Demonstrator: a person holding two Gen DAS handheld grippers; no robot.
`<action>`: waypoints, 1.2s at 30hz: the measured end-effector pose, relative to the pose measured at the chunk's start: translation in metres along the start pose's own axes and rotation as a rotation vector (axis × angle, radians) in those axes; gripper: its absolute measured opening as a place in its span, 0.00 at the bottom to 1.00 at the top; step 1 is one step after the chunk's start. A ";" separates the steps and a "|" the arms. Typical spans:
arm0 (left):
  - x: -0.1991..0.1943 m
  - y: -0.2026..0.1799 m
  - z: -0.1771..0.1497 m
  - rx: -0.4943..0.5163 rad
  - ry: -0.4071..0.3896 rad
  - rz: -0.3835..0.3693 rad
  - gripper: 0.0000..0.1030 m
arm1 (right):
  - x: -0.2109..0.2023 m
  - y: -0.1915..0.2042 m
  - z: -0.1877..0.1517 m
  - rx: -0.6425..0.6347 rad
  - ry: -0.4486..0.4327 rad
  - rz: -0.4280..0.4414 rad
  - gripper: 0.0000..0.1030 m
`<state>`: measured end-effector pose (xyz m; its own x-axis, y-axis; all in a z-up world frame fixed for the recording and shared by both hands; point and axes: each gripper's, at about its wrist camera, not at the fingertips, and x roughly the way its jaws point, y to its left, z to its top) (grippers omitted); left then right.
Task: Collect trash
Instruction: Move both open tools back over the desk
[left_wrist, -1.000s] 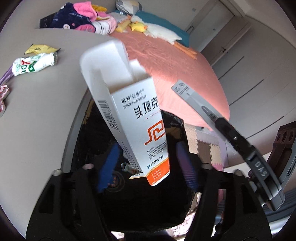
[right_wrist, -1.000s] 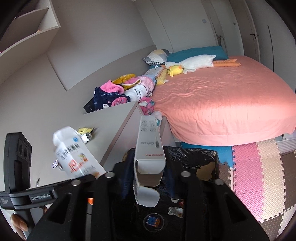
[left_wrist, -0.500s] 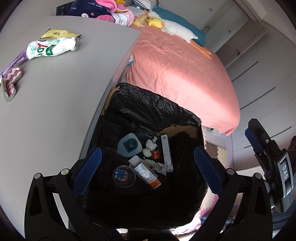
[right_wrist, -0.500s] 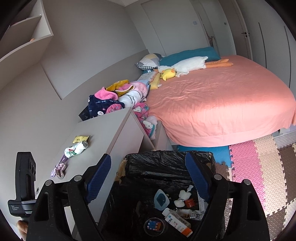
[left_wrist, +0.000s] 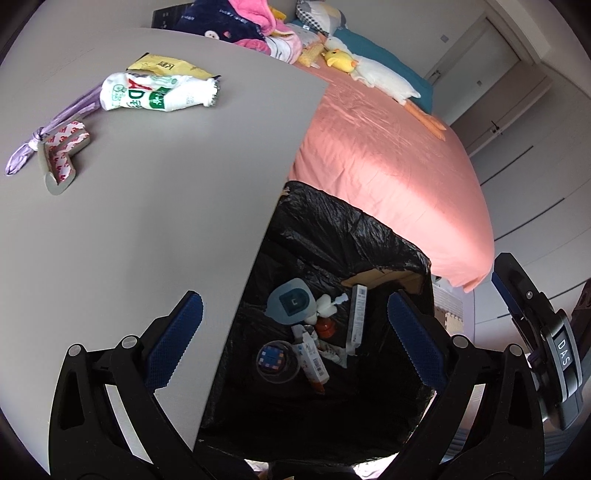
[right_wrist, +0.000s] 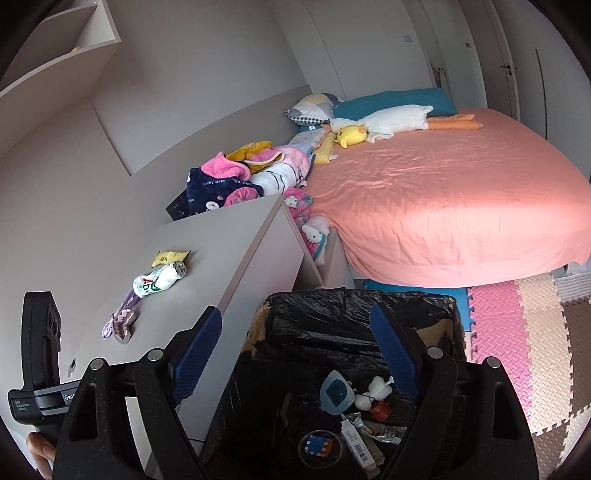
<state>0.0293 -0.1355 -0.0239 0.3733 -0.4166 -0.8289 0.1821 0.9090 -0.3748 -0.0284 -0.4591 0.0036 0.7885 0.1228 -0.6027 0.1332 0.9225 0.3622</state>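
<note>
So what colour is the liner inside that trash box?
Black. The crinkled plastic liner shows best in the left wrist view.

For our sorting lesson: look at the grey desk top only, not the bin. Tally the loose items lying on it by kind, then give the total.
Yellow wrapper: 1
White and green drink bottle, crumpled: 1
Purple strip, knotted: 1
Tape roll with red print: 1
Total: 4
All lie on the desk top.

The right gripper (right_wrist: 295, 350) hangs wide apart over the bin (right_wrist: 354, 306). A bottle (right_wrist: 159, 280) and wrapper (right_wrist: 170, 256) lie on the desk (right_wrist: 221, 240).
</note>
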 end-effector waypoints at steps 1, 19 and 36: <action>-0.002 0.005 0.002 -0.007 -0.004 0.006 0.94 | 0.003 0.004 0.000 -0.007 0.005 0.005 0.80; -0.023 0.093 0.034 -0.115 -0.072 0.110 0.94 | 0.069 0.093 0.002 -0.184 0.081 0.061 0.80; -0.018 0.167 0.061 -0.222 -0.089 0.181 0.94 | 0.134 0.157 0.011 -0.349 0.149 0.088 0.80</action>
<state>0.1084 0.0226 -0.0466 0.4613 -0.2376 -0.8548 -0.0948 0.9448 -0.3137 0.1046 -0.3020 -0.0122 0.6884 0.2354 -0.6860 -0.1640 0.9719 0.1689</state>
